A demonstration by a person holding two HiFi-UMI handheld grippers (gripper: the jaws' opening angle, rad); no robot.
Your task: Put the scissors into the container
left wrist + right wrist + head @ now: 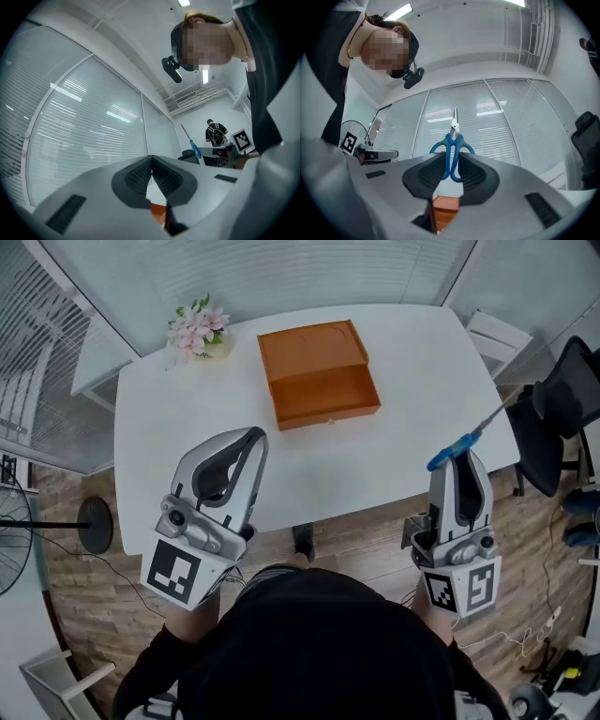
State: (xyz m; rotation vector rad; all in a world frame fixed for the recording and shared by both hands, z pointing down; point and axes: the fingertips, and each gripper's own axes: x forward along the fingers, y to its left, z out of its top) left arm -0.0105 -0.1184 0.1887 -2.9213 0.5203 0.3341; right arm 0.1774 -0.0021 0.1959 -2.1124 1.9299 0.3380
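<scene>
An orange container (319,376) stands open in the middle of the white table (187,474); slivers of the container (445,208) show below the jaws in both gripper views. My right gripper (459,454) is off the table's right front corner, shut on the blue handles of the scissors (454,448). Their blades point up and away. In the right gripper view the scissors (453,145) stand upright between the pads of the right gripper (452,164). My left gripper (255,437) hovers over the table's front edge, shut and holding nothing. Its pads touch at the tips in the left gripper view (151,161).
A small vase of pink flowers (199,332) sits at the table's far left. A black chair (562,399) and a white chair (497,334) stand to the right, a floor fan (14,521) to the left. Blinds cover the glass wall behind.
</scene>
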